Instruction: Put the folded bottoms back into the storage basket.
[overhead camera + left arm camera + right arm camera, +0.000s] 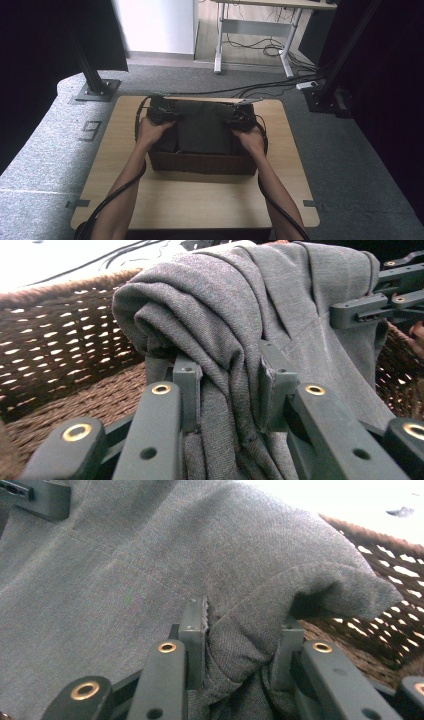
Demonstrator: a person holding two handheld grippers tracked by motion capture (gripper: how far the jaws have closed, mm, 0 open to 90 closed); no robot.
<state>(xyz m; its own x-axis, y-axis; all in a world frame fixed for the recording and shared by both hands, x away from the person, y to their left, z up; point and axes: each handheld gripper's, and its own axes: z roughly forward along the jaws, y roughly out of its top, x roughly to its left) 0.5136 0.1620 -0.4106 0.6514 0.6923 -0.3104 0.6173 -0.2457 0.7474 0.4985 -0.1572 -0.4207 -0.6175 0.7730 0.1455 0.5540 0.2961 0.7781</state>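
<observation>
Left gripper [227,382]: we pinch the grey folded cloth [260,310].
Right gripper [242,635]: clamped on its other end.
Risk: folds could snag the wicker basket [200,164] rim and unfold.

From my remote seat: light wooden table [200,200] stands on grey speckled carpet [40,165]. A white number mark [90,130] lies on the carpet at left. Black frame posts on floor plates [97,91] rise either side. Beyond, a white-legged desk [255,30] stands over loose black cables [265,50], beside a white panel [157,25]. Dark curtains flank the scene; bright light falls at the back.
</observation>
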